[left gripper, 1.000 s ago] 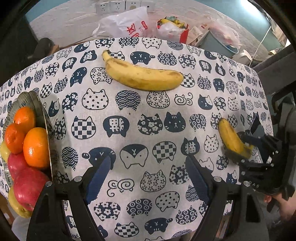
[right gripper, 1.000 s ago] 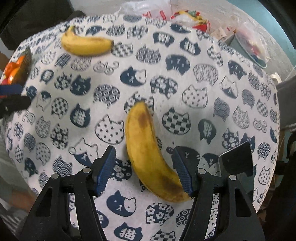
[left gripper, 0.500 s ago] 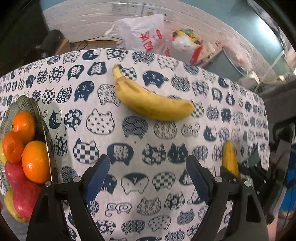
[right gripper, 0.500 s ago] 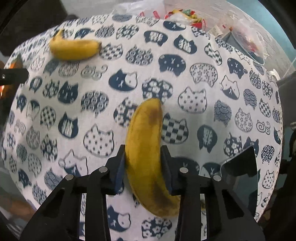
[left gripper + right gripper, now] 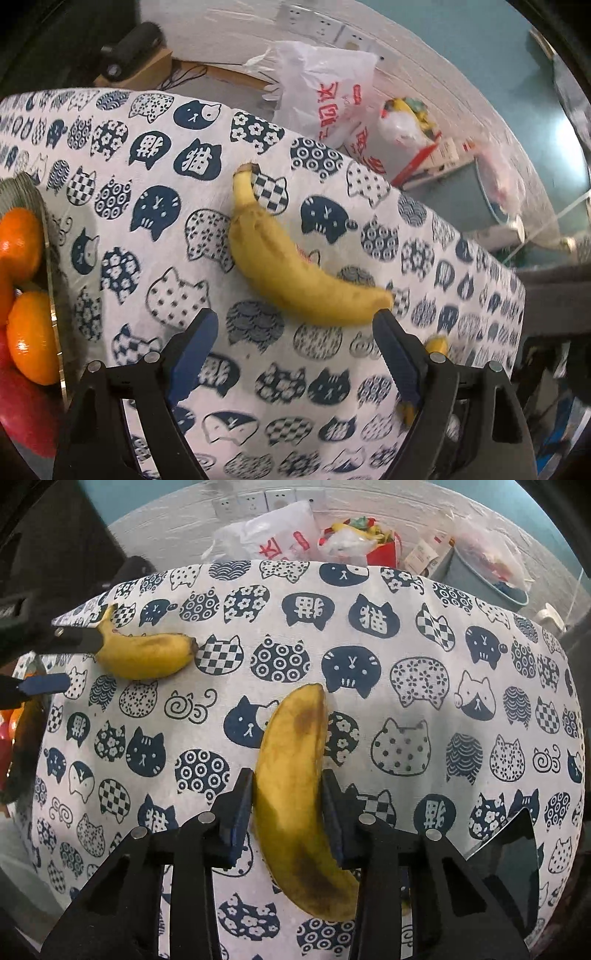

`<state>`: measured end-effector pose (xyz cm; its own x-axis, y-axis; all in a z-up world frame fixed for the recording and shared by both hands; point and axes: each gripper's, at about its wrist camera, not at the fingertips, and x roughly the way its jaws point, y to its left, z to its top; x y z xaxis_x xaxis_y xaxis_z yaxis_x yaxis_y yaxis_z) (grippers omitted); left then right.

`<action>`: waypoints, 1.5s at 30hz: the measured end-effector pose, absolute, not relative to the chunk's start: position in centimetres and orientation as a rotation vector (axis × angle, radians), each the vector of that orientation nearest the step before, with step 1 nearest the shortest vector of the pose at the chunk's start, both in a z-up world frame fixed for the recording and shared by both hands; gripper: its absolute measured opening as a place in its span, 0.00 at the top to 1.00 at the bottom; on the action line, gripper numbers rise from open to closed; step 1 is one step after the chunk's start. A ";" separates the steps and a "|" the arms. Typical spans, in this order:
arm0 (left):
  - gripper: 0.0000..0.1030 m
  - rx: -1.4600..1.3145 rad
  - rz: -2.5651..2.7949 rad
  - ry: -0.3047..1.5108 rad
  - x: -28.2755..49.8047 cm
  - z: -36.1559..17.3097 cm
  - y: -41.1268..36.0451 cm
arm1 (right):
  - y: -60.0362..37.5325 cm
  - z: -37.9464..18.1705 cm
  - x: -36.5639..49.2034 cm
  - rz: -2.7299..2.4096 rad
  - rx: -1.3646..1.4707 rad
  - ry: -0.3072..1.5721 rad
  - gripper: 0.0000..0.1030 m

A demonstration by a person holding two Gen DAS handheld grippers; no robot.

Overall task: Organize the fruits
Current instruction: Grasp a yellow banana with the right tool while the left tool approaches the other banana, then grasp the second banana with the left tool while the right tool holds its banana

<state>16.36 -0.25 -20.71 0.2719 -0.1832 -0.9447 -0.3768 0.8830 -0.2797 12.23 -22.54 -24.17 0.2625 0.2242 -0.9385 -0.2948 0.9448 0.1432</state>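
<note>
A spotted banana (image 5: 291,768) lies lengthwise between the pads of my right gripper (image 5: 287,786), which is shut on its middle, low over the cat-print cloth (image 5: 406,686). A second banana (image 5: 295,273) lies on the cloth, its stem pointing away. My left gripper (image 5: 293,321) stands open just short of that banana's blunt end, and its right finger (image 5: 395,347) is close to the tip. In the right wrist view the left gripper (image 5: 84,661) sits at the stem end of this second banana (image 5: 144,657). A fruit bowl (image 5: 48,258) at the left holds oranges (image 5: 22,243) and a red apple (image 5: 22,413).
Behind the table's far edge are white plastic bags (image 5: 325,96), a red box with wrappers (image 5: 380,542) and a teal bin (image 5: 476,572) against a wall with sockets (image 5: 258,500). The bowl's rim (image 5: 26,738) shows at the left of the right wrist view.
My right gripper closed on the spotted banana and has kept it. My left gripper moved toward the far banana and rolled, so that banana now lies close before its fingers.
</note>
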 end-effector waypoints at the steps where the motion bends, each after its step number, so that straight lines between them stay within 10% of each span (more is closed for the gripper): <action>1: 0.15 -0.524 0.148 1.303 16.6 -20.9 -0.2 | -22.5 -24.0 12.5 0.353 -0.054 1.259 0.66; 22: 0.12 -0.338 0.152 1.279 19.2 -22.7 -2.8 | -22.5 -24.2 10.6 0.341 -0.114 1.279 0.49; 37: 0.67 -0.281 -0.062 1.332 16.9 -21.6 -4.6 | -23.6 -24.4 11.1 0.327 -0.070 1.316 0.48; 42: 0.64 -0.211 -0.120 1.379 15.8 -21.8 -5.9 | -23.4 -24.6 11.1 0.325 -0.069 1.319 0.48; 45: 0.36 -0.153 -0.066 1.346 16.2 -21.7 -6.0 | -22.9 -24.5 10.8 0.326 -0.072 1.312 0.48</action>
